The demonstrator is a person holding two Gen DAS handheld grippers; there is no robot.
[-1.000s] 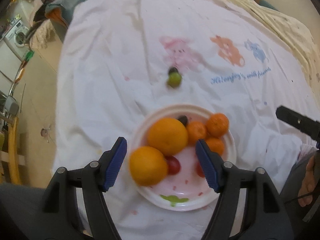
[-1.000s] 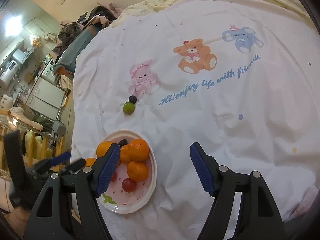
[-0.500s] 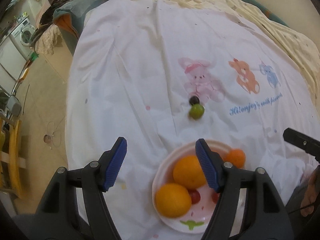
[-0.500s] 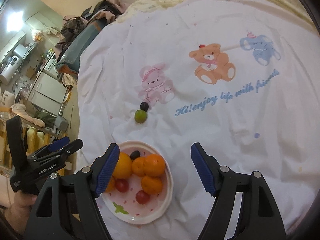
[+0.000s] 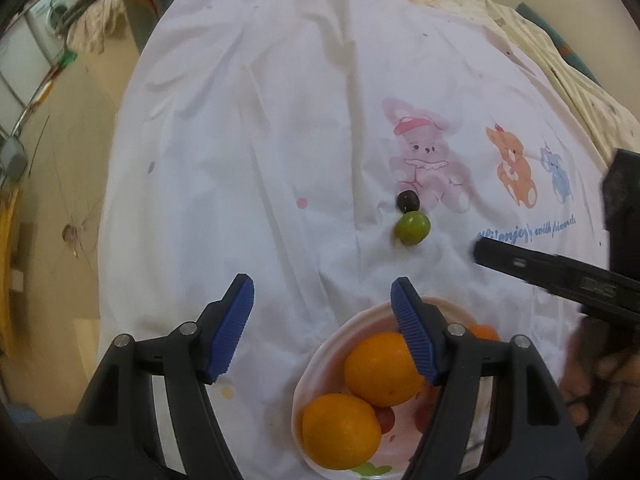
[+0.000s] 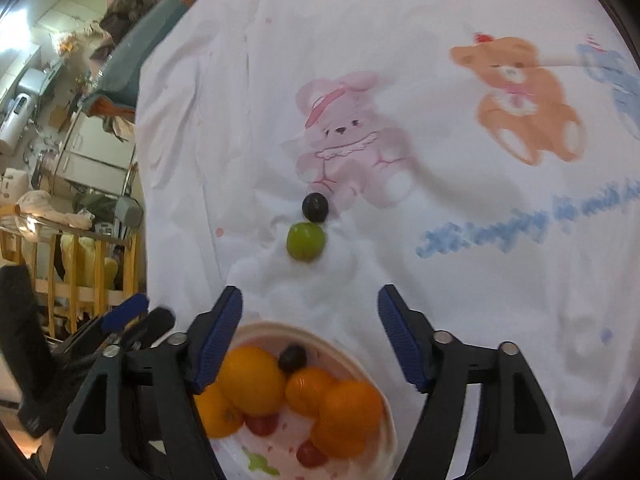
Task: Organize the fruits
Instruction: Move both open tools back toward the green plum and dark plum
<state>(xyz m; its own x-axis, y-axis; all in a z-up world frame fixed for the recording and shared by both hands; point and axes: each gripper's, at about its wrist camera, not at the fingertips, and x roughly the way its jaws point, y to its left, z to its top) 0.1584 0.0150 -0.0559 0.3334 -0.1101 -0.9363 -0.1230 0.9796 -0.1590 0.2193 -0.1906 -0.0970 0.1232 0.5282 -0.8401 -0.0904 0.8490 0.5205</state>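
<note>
Plate (image 6: 362, 356): one, pink-white, at 6 o'clock on the bed sheet (image 6: 440, 280).
Oranges, large (image 6: 252, 380): two, on the plate.
Tangerines, small (image 6: 352, 404): at least two, on the plate; a further one may lie hidden.
Cherry tomatoes, red (image 6: 262, 424): two visible, on the plate.
Dark grapes: two; one on the plate (image 6: 293, 358), one loose (image 6: 315, 207) at centre.
Green fruit (image 6: 306, 241): one, loose, touching the loose grape at its 6 o'clock.
Tools: two, the left tool (image 5: 322, 332) and the right tool (image 6: 310, 338).
</note>
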